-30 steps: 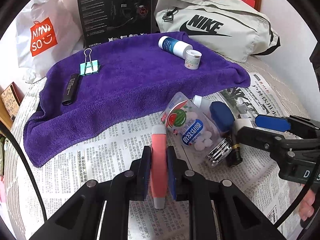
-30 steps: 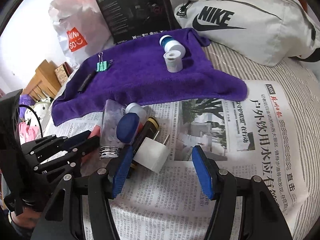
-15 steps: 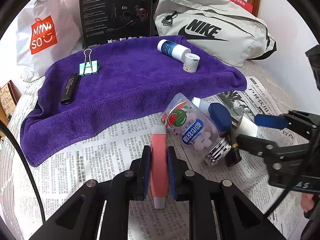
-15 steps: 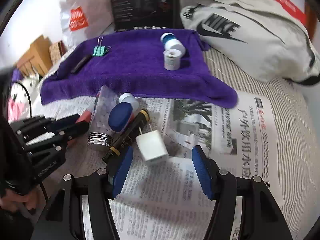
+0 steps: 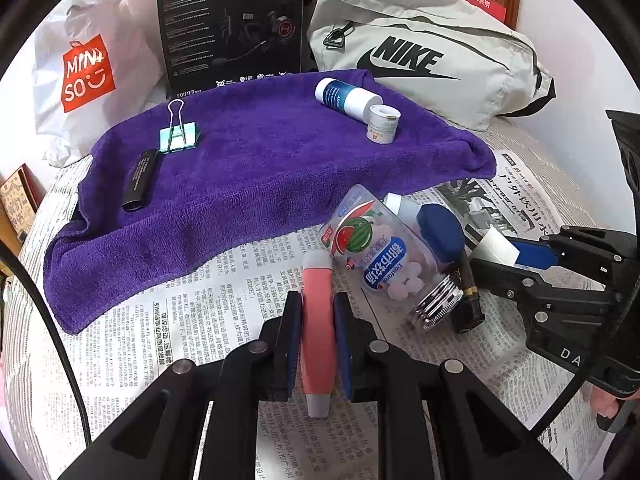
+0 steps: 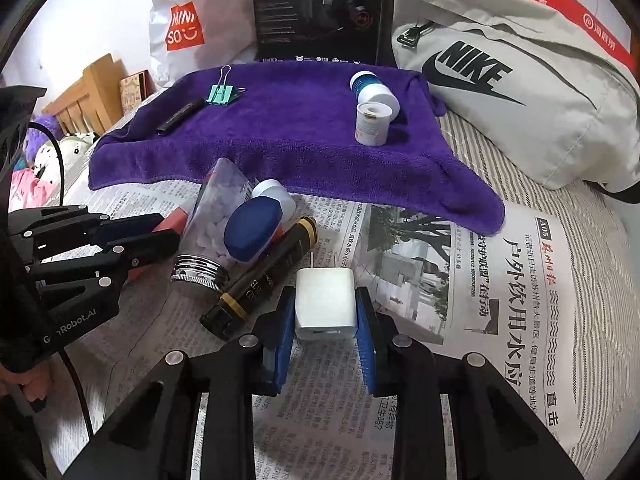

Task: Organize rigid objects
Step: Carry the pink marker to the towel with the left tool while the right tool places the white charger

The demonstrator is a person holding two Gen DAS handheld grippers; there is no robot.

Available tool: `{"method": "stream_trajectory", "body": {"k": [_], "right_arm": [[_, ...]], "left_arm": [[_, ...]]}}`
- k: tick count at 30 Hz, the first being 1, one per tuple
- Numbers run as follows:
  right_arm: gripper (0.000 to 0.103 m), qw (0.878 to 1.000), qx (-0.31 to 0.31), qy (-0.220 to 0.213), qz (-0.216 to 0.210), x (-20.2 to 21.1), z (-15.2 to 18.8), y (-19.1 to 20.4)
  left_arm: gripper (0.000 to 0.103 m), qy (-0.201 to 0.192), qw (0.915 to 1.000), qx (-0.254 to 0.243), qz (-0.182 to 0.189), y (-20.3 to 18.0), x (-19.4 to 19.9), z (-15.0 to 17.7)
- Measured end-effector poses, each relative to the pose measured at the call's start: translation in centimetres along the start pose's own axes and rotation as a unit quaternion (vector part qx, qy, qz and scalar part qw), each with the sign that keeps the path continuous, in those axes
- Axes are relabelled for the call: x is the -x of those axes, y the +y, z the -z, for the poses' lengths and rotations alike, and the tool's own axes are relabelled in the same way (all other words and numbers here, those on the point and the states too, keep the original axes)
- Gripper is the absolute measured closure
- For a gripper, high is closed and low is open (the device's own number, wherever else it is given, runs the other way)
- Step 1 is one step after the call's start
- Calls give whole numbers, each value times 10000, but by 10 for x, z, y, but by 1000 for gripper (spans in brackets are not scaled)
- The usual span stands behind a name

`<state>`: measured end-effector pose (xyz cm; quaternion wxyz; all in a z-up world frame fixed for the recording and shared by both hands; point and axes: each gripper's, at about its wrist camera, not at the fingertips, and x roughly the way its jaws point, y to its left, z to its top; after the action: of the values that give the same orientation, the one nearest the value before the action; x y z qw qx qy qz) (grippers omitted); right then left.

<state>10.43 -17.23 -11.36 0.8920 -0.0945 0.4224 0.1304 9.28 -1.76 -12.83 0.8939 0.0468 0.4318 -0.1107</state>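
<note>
Right gripper (image 6: 325, 330) jaws have just been closing: a second ago they stood wide with the white charger plug (image 6: 325, 304) off toward the left pad, now both blue pads press its sides, prongs pointing away toward the far side. The wrist also rolled a bit, so the scene sits more level in its view. Left gripper (image 5: 317, 338) unchanged, clamped on the pink tube (image 5: 317, 320), which lies lengthwise between the pads on the newspaper (image 5: 192, 320).

Progress, as a judgement: roughly half. Four items already sit on the purple towel (image 5: 260, 168): black stick (image 5: 140, 180) and green binder clip (image 5: 178, 136) at far left, blue-white bottle (image 5: 346, 98) lying down and small tape roll (image 5: 382, 124) at far right. Still in the near pile on the newspaper: clear candy jar (image 5: 384, 264) on its side, blue-capped bottle (image 5: 438, 232), dark gold-banded tube (image 6: 264, 272), plus the two gripped items, neither lifted clear yet as far as I can tell.

Hard to see: the white-capped bottle under the blue cap is mostly covered, shape unclear. The pink tube's far side is hidden by the left gripper in the right view. Whether the plug rests on the paper or is just off it, cannot tell. Behind the towel, a Nike bag (image 5: 432, 68), headset box (image 5: 232, 24) and Miniso bag (image 5: 86, 74), all cut by the frame edge. A fingertip shows at bottom right of the left view.
</note>
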Motion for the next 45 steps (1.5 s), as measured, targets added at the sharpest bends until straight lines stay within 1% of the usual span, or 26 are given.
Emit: {"method": "stream_trajectory", "body": {"k": [5,8,12,15,17,19,23,31,35,38,45], "right_arm": [[74,10000,-58,14,-55,0,-1,-1],[75,9999,-51,129,-86,1,-2,-3],[75,9994,-144,239,-198,8,0,-7],[75,9996,-135,223,-120,15,4,-10],[75,9994,-169,277,-86,14,7,-13],[75,9992,-218,329,-44,11,10,-16],[75,9993,-214,286,-60,12,12,-17],[75,9991,-300,236,-167,17,13,-22],[75,9989,-405,95,-226,31,6,-31],[75,9983,-464,-2,-340,40,-1,-37],[75,9983,-435,-64,-391,45,-21,-39]], "left_arm": [[87,14,10000,9,35,0,-1,-1],[87,103,9998,-50,163,3,1,-1],[87,174,9998,39,106,15,5,3],[87,151,9993,178,307,25,6,5],[87,157,9992,167,331,26,6,5],[87,157,9996,74,242,22,5,4],[87,156,9997,-164,-15,11,3,3],[87,273,9996,29,20,18,9,0],[87,217,9995,199,123,28,20,0],[87,156,9994,287,111,35,27,-3],[87,-87,9993,357,62,54,45,-15]]}}
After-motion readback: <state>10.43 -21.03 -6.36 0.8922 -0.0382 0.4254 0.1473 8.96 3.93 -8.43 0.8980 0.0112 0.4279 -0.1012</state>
